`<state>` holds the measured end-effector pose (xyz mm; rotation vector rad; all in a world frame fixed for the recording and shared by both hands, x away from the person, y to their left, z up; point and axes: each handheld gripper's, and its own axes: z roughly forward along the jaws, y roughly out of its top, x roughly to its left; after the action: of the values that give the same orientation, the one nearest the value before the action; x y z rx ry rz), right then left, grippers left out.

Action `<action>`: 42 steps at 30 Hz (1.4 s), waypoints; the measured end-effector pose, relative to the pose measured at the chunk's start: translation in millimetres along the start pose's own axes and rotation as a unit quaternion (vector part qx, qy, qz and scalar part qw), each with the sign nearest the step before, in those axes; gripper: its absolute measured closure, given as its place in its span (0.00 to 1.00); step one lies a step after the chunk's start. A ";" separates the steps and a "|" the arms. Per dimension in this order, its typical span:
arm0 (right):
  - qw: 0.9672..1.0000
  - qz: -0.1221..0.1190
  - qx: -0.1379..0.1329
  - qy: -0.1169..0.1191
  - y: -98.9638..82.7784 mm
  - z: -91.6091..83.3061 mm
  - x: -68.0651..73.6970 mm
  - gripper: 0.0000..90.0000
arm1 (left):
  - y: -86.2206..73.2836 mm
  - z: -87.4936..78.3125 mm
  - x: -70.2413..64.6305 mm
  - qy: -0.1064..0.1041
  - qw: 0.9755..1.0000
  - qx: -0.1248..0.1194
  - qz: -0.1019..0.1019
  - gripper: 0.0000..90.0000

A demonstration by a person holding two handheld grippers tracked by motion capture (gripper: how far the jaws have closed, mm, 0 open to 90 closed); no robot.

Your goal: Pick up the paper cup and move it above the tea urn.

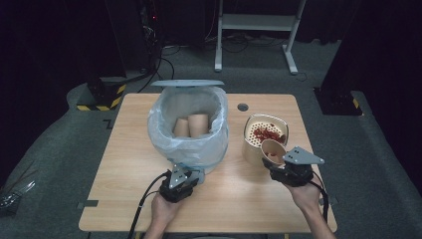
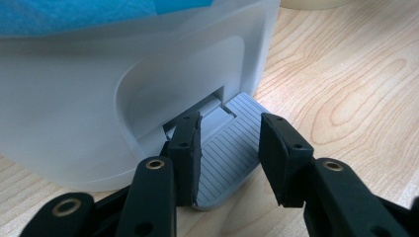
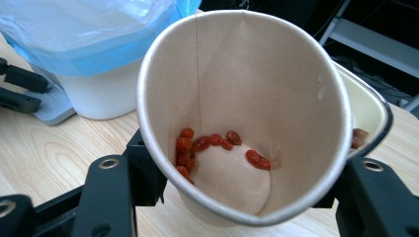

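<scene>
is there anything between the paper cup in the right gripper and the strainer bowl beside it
Nothing visible does. The right gripper holds the paper cup tilted right at the cream strainer bowl, with a few red berries left inside; the bin stands off to the side.

Grey carpet floor (image 1: 59,149), dark surroundings, white metal frame (image 1: 259,30) behind wooden table (image 1: 129,164).

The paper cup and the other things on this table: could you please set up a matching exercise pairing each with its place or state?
Things:
1. paper cup
2. bin pedal
3. strainer bowl
4. two cups in the bin

Places or states:
A. between the left gripper's jaws
B. inside the bag-lined bin
C. clamped in the right gripper, a few red berries left in it
D. beside the bin, holding red berries

Pairs: 1-C, 2-A, 3-D, 4-B
</scene>
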<state>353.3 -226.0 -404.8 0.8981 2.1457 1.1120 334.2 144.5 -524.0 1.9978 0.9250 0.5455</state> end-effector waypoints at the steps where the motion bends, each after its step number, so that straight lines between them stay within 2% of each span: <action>1: 1.000 0.003 0.000 0.005 1.5 1.4 1.3 0.45 | 0.0 0.0 0.0 0.000 1.000 0.000 0.000 0.68; 11: 1.000 0.010 -0.007 0.026 6.7 5.5 4.2 0.44 | 0.0 -0.1 0.0 -0.001 1.000 0.000 0.001 0.67; 24: 0.999 0.020 -0.016 0.043 15.5 6.0 4.9 0.44 | 0.1 -0.4 0.3 0.001 1.000 0.003 0.005 0.67; 42: 0.998 0.011 -0.026 0.057 33.5 7.5 6.4 0.44 | 0.1 -0.5 0.4 0.001 1.000 0.003 0.005 0.67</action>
<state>364.9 -203.0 -381.2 0.8554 2.1922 1.2525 334.2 145.0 -523.6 2.0083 0.9196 0.5506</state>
